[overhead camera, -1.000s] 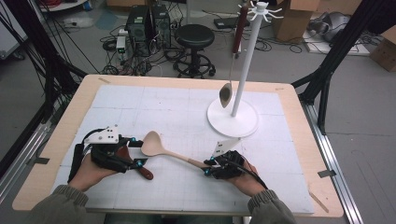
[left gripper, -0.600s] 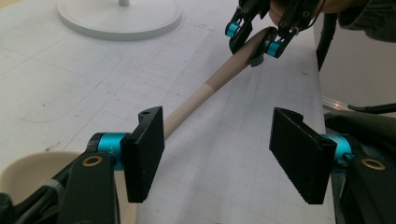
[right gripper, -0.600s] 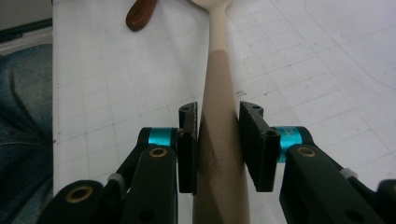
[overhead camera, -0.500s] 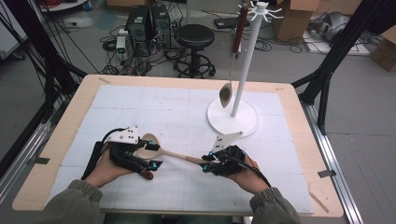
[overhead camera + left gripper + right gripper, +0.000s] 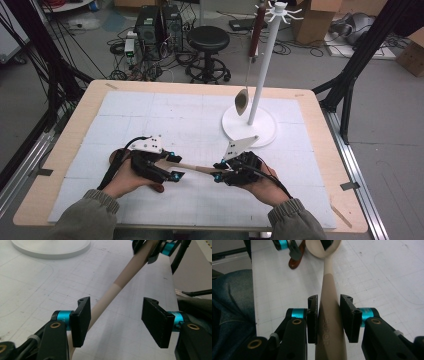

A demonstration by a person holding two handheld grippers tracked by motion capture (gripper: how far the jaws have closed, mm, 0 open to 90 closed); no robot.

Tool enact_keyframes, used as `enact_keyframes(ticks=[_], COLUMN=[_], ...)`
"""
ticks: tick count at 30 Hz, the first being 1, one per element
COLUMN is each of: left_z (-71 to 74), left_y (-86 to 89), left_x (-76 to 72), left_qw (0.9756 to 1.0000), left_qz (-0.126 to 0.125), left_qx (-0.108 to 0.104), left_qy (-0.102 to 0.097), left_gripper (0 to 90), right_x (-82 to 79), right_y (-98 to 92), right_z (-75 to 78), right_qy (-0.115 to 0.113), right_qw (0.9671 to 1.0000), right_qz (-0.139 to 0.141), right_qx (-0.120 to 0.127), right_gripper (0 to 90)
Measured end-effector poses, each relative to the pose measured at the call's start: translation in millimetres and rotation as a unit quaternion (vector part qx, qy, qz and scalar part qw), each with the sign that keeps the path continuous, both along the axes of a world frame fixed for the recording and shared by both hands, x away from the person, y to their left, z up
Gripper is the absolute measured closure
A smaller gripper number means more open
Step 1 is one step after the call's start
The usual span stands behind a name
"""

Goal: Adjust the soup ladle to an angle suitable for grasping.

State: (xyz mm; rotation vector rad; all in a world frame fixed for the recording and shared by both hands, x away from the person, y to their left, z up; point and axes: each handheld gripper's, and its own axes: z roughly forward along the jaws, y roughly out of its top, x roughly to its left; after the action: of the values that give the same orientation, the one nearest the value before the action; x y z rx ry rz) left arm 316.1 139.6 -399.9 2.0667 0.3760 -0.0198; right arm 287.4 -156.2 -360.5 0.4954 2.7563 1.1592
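A pale wooden spoon (image 5: 192, 167) is lying low over the front of the tabletop (image 5: 320, 115), stretched between the 2 grippers. The right gripper (image 5: 220, 176) is clamping its handle end, the jaws pressed against both sides of the handle in the right gripper view. The left gripper (image 5: 172, 167) is standing wide open around the spoon's shaft (image 5: 117, 286); in the left gripper view the shaft is passing just beside 1 jaw and well clear of the other. The spoon's bowl (image 5: 322, 247) is sitting at the left gripper's end. A reddish-brown utensil (image 5: 295, 261) is lying on the white mat (image 5: 150, 115) just beside the left gripper. Farther back, a white rack (image 5: 262, 75) is standing on a round base (image 5: 260, 132), with a dark-handled spoon (image 5: 245, 85) hanging from it. Behind the tabletop a black stool (image 5: 207, 42) is standing on the floor.
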Motion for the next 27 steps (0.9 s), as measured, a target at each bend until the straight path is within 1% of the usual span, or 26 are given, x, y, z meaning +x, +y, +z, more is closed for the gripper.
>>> enact_keyframes(ticks=[4,9,10,12,14,16,19,20,21,23,25,27], left_z=[-2.3,-5.7,-6.5,-8.1,-9.4,-9.8,-10.4,-9.7,-8.8,-6.7,-6.2,-5.2], left_y=[-9.5,-18.4,-19.6,-21.8,-24.9,-27.8,-31.8,-33.3,-33.9,-34.2,-35.1,-36.0], left_x=[2.2,4.9,6.0,7.1,7.6,7.9,7.0,6.0,5.9,5.9,5.4,5.2], left_qw=[0.9999,0.9998,0.9997,0.9997,0.9996,0.9995,0.9994,0.9995,0.9995,0.9995,0.9995,0.9993], left_qz=[-0.008,-0.009,-0.008,-0.007,-0.006,-0.009,-0.014,-0.015,-0.017,-0.019,-0.02,-0.026], left_qx=[0.01,0.017,0.021,0.023,0.026,0.031,0.03,0.028,0.026,0.026,0.023,0.025], left_qy=[0.0,0.001,0.001,0.004,0.006,0.004,0.005,0.003,-0.002,-0.005,-0.007,-0.014], left_gripper=[43.0,44.5,44.9,45.1,46.9,48.5,51.6,53.0,54.1,58.0,59.2,60.2], right_x=[-1.5,-2.5,-3.0,-3.9,-4.5,-5.7,-5.9,-6.4,-5.5,-5.9,-5.8,-5.2], right_y=[1.3,1.7,1.7,1.7,2.0,2.4,3.7,4.1,4.0,3.3,1.9,0.4], right_z=[5.8,9.8,10.5,12.3,14.0,16.4,19.7,20.5,21.3,22.4,23.2,24.0], right_qy=[0.001,0.003,0.003,0.001,0.001,0.0,-0.003,0.0,-0.005,0.001,0.002,0.008], right_qw=[1.0,1.0,1.0,1.0,1.0,1.0,1.0,1.0,1.0,1.0,1.0,0.9999], right_qz=[0.0,0.001,0.002,0.003,0.004,0.004,0.007,0.005,0.008,0.006,0.005,0.002], right_qx=[-0.002,-0.005,-0.005,-0.007,-0.006,-0.004,-0.003,-0.003,-0.002,-0.001,0.004,0.008], right_gripper=[69.2,69.3,69.3,69.3,69.3,69.4,69.3,69.3,69.2,69.2,69.3,69.2])
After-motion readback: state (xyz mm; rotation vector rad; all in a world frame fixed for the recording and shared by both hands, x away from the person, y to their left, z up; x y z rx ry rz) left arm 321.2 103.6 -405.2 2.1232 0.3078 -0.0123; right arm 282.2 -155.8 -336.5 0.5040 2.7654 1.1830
